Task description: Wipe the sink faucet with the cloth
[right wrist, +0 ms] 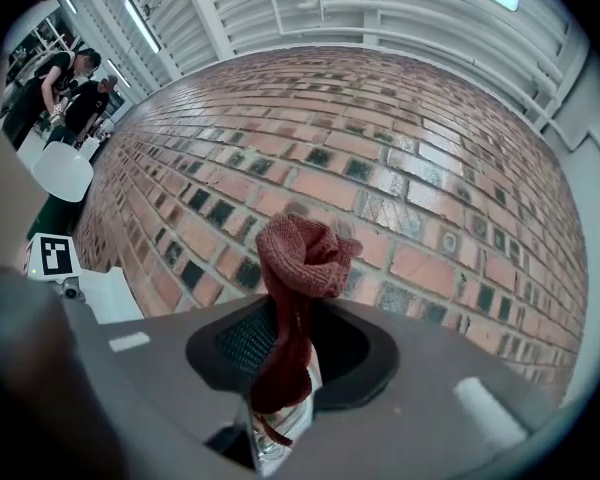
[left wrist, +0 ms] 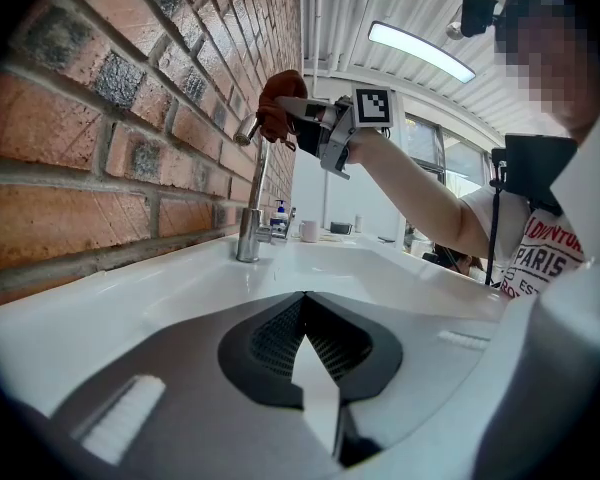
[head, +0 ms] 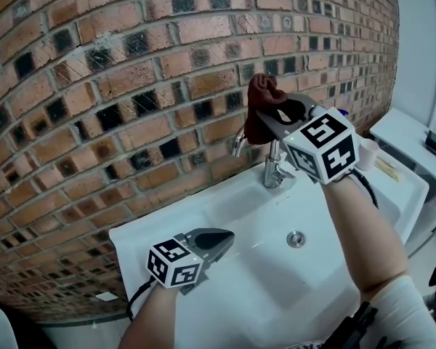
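The chrome faucet (head: pixel 275 169) stands at the back of the white sink (head: pixel 225 297), against the brick wall. My right gripper (head: pixel 267 117) is shut on a dark red cloth (head: pixel 263 99) and holds it at the top of the faucet's curved spout (head: pixel 237 143). In the right gripper view the cloth (right wrist: pixel 298 268) bunches out past the jaws, and a strip of chrome (right wrist: pixel 278 440) shows beneath it. My left gripper (head: pixel 228 237) is shut on nothing and hovers low over the sink's left part. From there the faucet (left wrist: pixel 250 223) and the cloth (left wrist: pixel 277 103) are seen ahead.
A drain (head: pixel 296 238) sits in the basin's middle. A soap bottle (left wrist: pixel 279 214) and a white mug (left wrist: pixel 308 231) stand on the counter past the faucet. A white side surface (head: pixel 410 133) lies to the right. Two people (right wrist: pixel 72 88) stand far off.
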`<state>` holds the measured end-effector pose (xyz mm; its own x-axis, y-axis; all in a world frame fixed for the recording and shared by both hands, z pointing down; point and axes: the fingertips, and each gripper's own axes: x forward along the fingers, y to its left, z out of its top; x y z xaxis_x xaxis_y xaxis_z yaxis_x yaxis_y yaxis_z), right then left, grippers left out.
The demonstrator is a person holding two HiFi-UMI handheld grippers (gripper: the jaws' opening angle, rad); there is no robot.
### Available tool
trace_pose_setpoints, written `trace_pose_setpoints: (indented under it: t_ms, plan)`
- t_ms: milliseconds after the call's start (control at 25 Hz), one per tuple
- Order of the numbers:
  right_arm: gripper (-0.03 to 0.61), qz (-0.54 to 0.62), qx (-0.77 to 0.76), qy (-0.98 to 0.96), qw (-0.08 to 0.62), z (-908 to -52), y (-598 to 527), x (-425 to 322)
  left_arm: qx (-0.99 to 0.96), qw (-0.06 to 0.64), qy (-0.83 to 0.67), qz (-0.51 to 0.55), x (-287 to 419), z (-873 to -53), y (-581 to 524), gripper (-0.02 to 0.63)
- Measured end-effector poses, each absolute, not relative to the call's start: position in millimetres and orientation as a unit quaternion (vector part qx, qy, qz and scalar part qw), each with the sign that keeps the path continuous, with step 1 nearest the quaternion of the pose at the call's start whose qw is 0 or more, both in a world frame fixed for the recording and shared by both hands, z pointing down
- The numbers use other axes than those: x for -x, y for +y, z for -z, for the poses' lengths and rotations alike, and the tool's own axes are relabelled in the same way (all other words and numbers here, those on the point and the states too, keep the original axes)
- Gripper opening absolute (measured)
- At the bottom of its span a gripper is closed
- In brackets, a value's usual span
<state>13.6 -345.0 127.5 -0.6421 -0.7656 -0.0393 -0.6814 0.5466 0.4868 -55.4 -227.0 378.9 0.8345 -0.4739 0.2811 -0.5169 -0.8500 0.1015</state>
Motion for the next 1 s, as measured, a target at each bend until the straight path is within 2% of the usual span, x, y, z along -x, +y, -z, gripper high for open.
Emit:
trace_pose_setpoints:
  t_ms: [560, 1000]
  plan:
    - [0.094, 0.177, -0.488, -0.850, 0.084, -171.1, -385.7, -80.1, -0.954, 0.088, -0.260, -0.124, 55.1, -379.0, -226.6, 0.006]
    - [0.087, 0.092, -0.480, -0.859, 0.154, -267.3, -415.4, -89.6, -0.953, 0.087, -0.260, -0.125, 54.3, -379.4, -227.6, 0.006]
